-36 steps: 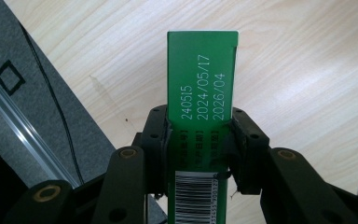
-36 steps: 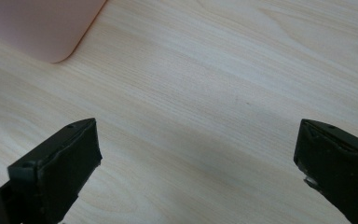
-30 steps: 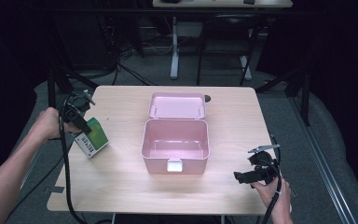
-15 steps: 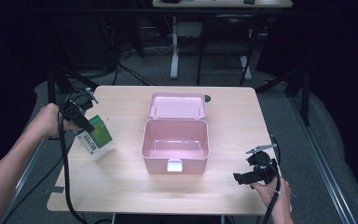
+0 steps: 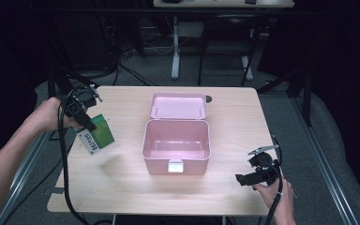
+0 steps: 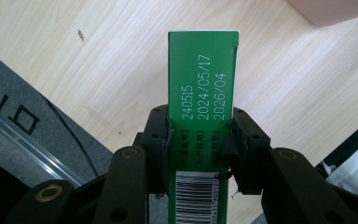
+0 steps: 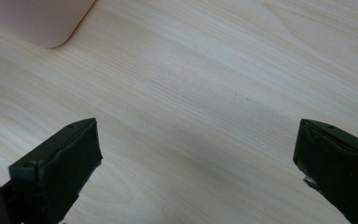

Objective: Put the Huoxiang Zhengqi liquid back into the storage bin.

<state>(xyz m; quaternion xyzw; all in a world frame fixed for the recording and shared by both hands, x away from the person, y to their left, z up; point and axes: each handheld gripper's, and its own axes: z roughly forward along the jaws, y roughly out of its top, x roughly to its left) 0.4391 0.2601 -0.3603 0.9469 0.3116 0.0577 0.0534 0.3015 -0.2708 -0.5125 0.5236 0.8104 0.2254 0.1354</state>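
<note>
Moved since the earlier frame: green carton [image 5: 96, 135], lifted clear of the table [image 5: 122, 187] and carried nearer the pink box [image 5: 176, 146].

Left gripper [image 6: 199, 140]: jaws pinching the carton's narrow printed edges.
Right gripper [image 7: 198, 163]: jaws spread, idle above bare woodgrain.

Handling, judged: thin cardboard, so a moderate squeeze; lower level into the open, smooth plastic, round-cornered box.

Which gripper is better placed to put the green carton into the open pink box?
Left. The left gripper already clamps the green carton, lifted beside the pink box; the right gripper is open and empty.
</note>
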